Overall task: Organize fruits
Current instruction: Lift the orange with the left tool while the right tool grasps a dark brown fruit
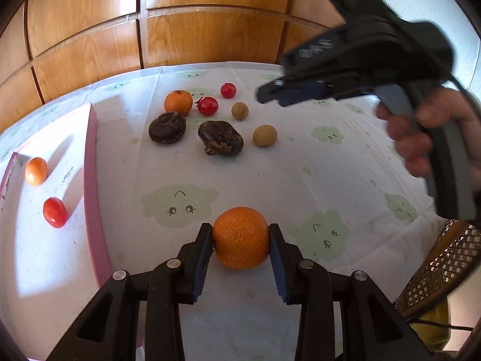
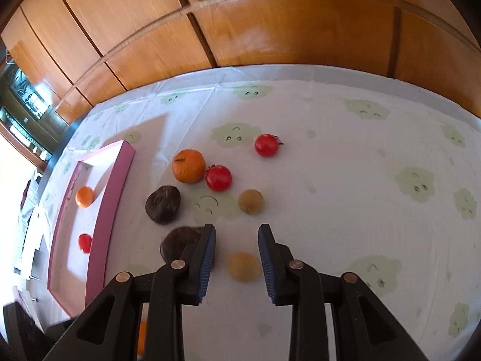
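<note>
My left gripper (image 1: 240, 231) is shut on an orange mandarin (image 1: 240, 240), low over the tablecloth. Left of it stands a pink-walled tray (image 1: 90, 165) holding a small orange fruit (image 1: 36, 171) and a red tomato (image 1: 55, 212). My right gripper (image 2: 237, 231) hovers open by a narrow gap, nothing between its pads; a tan longan (image 2: 243, 266) lies on the cloth beneath it. Farther back lie a second longan (image 2: 251, 201), another mandarin (image 2: 188, 166), two red tomatoes (image 2: 218, 177) and two dark brown fruits (image 2: 163, 204). A hand holds the right gripper (image 1: 264, 94) above these.
The table wears a white cloth with green cloud prints (image 1: 177, 204). Wooden cabinet panels (image 1: 210, 30) rise right behind its far edge. A woven cane chair (image 1: 445, 264) stands off the table's right side.
</note>
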A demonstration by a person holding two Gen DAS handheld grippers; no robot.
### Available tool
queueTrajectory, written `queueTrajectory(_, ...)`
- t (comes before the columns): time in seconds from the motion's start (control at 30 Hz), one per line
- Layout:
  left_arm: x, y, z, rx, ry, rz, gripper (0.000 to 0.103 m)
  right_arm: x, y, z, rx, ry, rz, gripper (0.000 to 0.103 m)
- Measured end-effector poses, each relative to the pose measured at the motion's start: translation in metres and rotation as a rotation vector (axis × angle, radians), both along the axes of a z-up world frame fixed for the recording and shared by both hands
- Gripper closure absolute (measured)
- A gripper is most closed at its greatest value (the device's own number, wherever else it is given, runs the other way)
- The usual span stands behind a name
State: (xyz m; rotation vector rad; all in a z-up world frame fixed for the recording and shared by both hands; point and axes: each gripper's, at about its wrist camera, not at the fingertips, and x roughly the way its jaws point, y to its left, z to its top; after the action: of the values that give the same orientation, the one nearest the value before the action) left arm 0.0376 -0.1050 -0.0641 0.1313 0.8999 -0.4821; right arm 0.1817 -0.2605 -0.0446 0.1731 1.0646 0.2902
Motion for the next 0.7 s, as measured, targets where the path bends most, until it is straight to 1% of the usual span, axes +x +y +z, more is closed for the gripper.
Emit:
queueTrajectory(0.07,0.000,0.003,0.000,-0.010,0.004,0.002,0.065,0.001,0.005,0.004,0.009,-0.012,0.013,0.074)
queueTrajectory(0.17,0.001,0.006,-0.001,-0.026,0.011,0.002,0.065,-0.005,0.021,0.009,0.052,-0.003,0.124,0.074)
queueTrajectory(0.2,0.001,0.006,-0.002,-0.032,0.011,0.002,0.065,-0.007,0.026,0.007,0.039,-0.011,0.159,0.073)
queueTrajectory(0.23,0.001,0.007,-0.002,-0.035,0.014,0.001,0.065,-0.007,0.031,0.005,0.025,0.001,0.178,0.066)
queueTrajectory(0.27,0.001,0.007,-0.003,-0.035,0.017,0.001,0.065,-0.008,0.037,0.002,-0.010,0.006,0.190,0.064)
queueTrajectory(0.33,0.003,0.008,-0.005,-0.040,0.026,0.002,0.065,-0.006,0.051,-0.006,-0.094,0.010,0.220,0.053)
queueTrajectory(0.4,0.004,0.009,-0.006,-0.048,0.033,0.007,0.065,-0.004,0.056,-0.011,-0.133,0.020,0.231,0.048)
queueTrajectory(0.6,0.003,0.010,-0.006,-0.053,0.032,0.008,0.065,0.006,0.066,-0.025,-0.176,0.053,0.250,0.049)
queueTrajectory(0.63,0.003,0.010,-0.007,-0.052,0.031,0.008,0.065,0.006,0.066,-0.027,-0.183,0.061,0.246,0.055)
queueTrajectory(0.7,0.004,0.010,-0.007,-0.052,0.031,0.008,0.065,0.005,0.067,-0.026,-0.190,0.051,0.245,0.055)
